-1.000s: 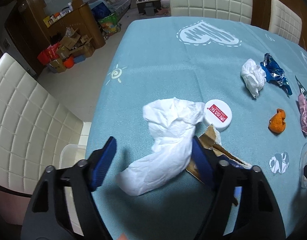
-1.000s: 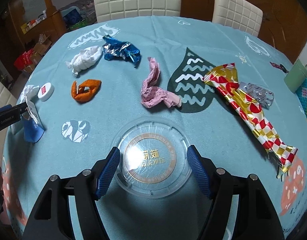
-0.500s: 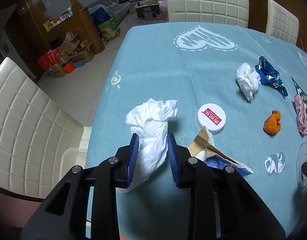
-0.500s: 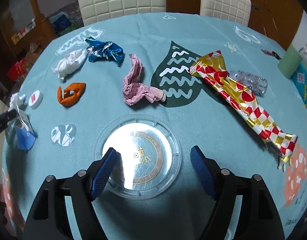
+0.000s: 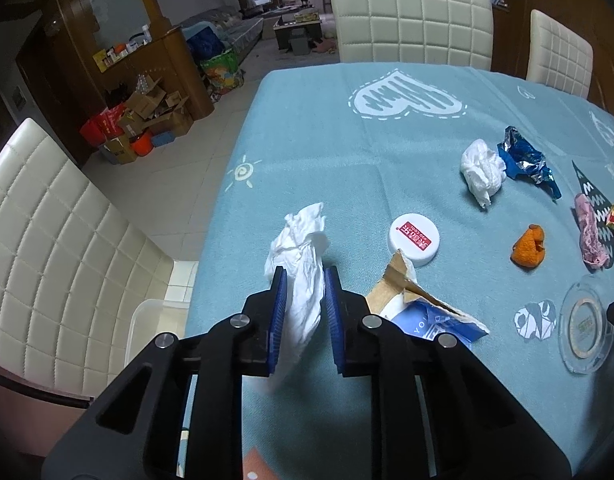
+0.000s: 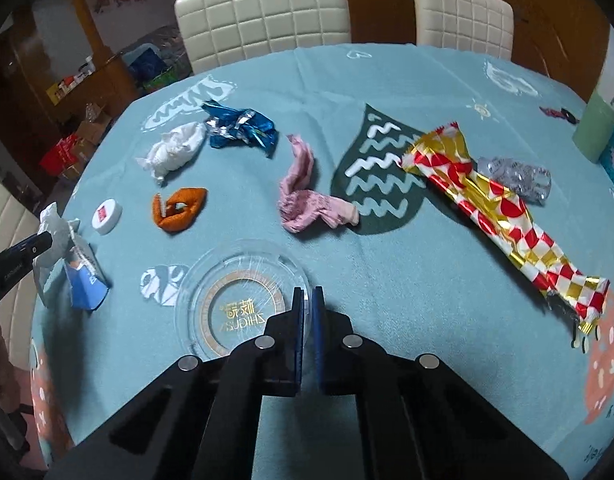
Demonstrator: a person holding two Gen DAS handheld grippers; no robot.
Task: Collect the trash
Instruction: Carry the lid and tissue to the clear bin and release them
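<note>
A crumpled white tissue (image 5: 301, 240) stands up from between the blue pads of my left gripper (image 5: 305, 280), whose jaws are closing and press on it; its tail hangs just above the blue tablecloth (image 5: 307, 140). The right wrist view has this same gripper at the far left, holding the tissue (image 6: 53, 224). My right gripper (image 6: 307, 296) is closing its jaws tight on the right rim of a clear round glass dish (image 6: 227, 276) that lies on the cloth.
Around the dish lie a torn blue carton (image 6: 85, 280), a white cap (image 6: 106, 216), orange peel (image 6: 179, 212), a tissue ball (image 6: 173, 150), blue foil (image 6: 243, 128), pink paper (image 6: 303, 196) and a red-gold wrapper (image 6: 499, 204). A clear bin (image 5: 147, 332) sits below the table's left edge.
The left jaws closed on the tissue and lifted it off the cloth. The right jaws, wide around the dish before, snapped shut on its right rim.
</note>
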